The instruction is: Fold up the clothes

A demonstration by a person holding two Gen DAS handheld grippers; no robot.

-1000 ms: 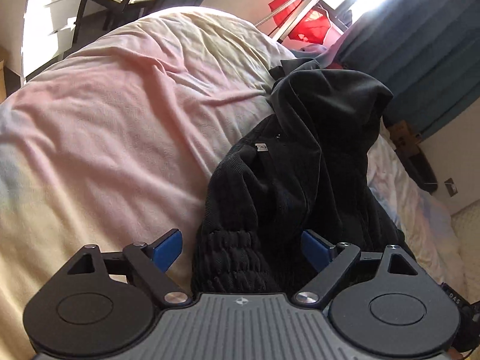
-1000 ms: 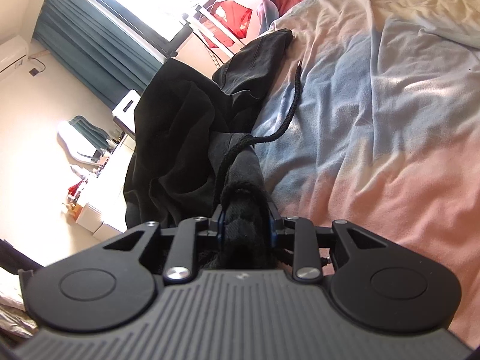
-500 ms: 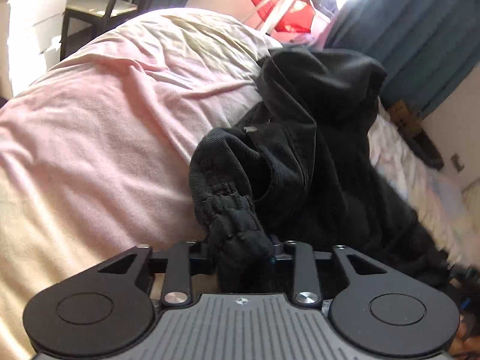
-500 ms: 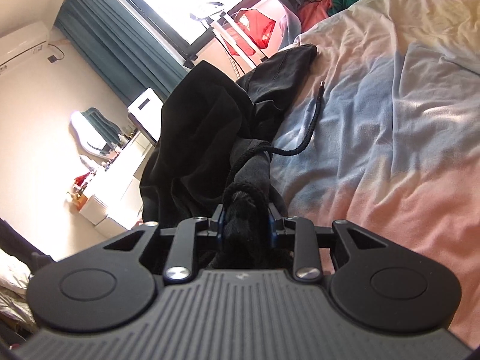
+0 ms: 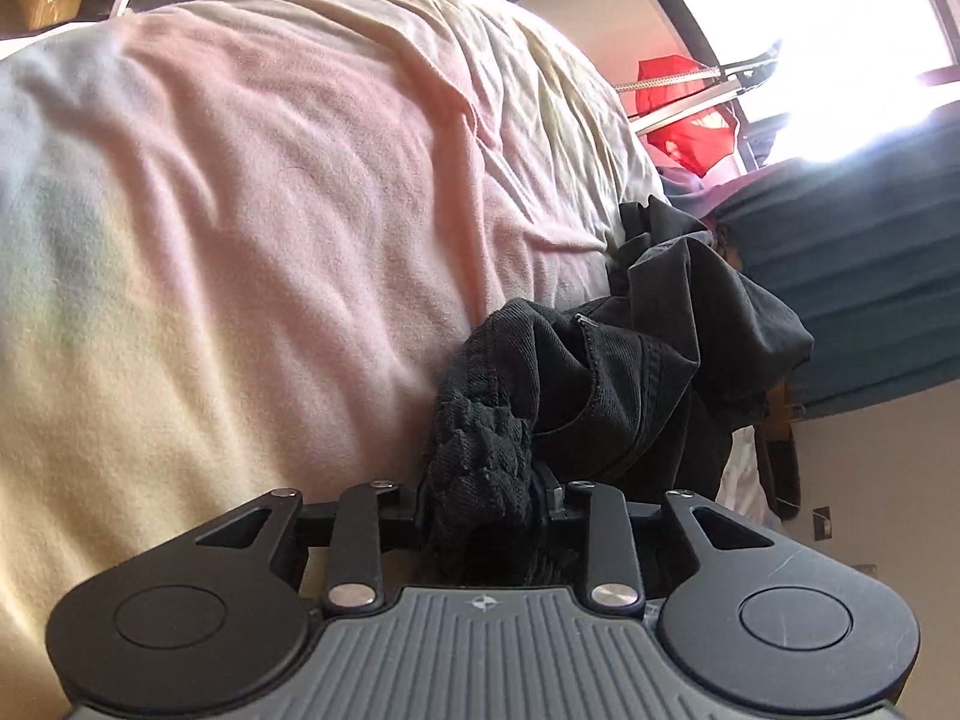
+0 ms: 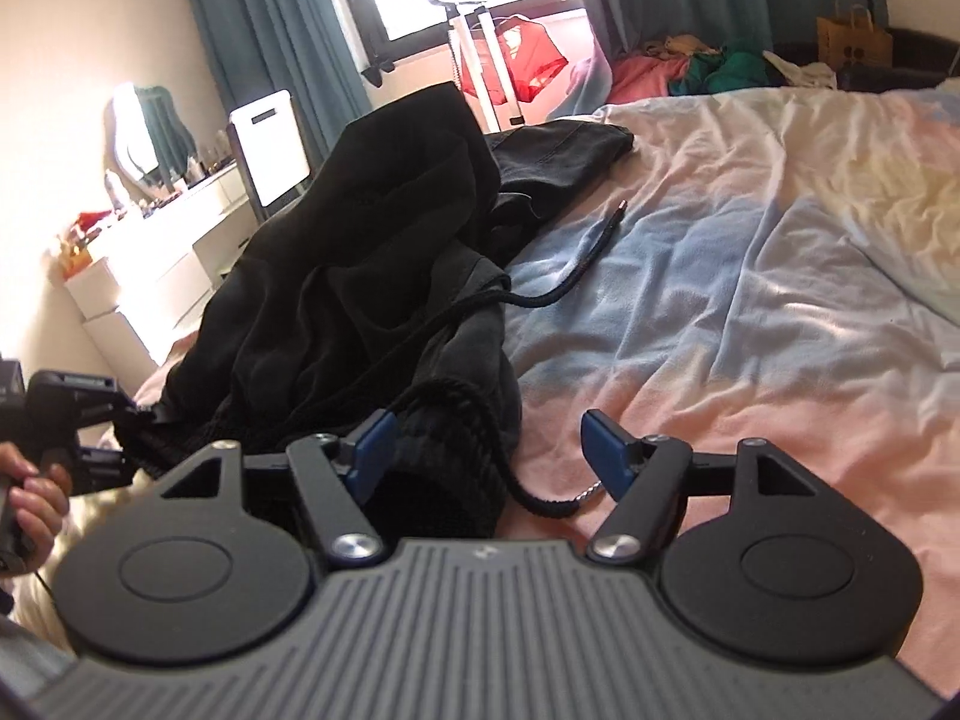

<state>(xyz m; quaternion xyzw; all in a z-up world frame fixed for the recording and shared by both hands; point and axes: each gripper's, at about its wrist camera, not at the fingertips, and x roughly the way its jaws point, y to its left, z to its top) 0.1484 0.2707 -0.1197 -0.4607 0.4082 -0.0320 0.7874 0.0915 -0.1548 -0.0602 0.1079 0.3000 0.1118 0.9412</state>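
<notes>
Where left gripper point(image 5: 480, 498) clamps garment point(image 5: 630, 372) — pads hidden.

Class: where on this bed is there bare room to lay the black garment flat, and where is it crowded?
Free: the pastel sheet right of the black garment, past its drawstring. Crowded: the window-side edge, where the garment is heaped, and the clothes pile at the far end.

Black garment point(image 6: 384, 252): drawstring trousers or hooded top, cannot tell which; crumpled in a heap on the bed point(image 6: 750, 276). Ribbed elastic band point(image 5: 480, 456) bunched and raised. Black drawstring point(image 6: 576, 264) trails loose across the sheet.
</notes>
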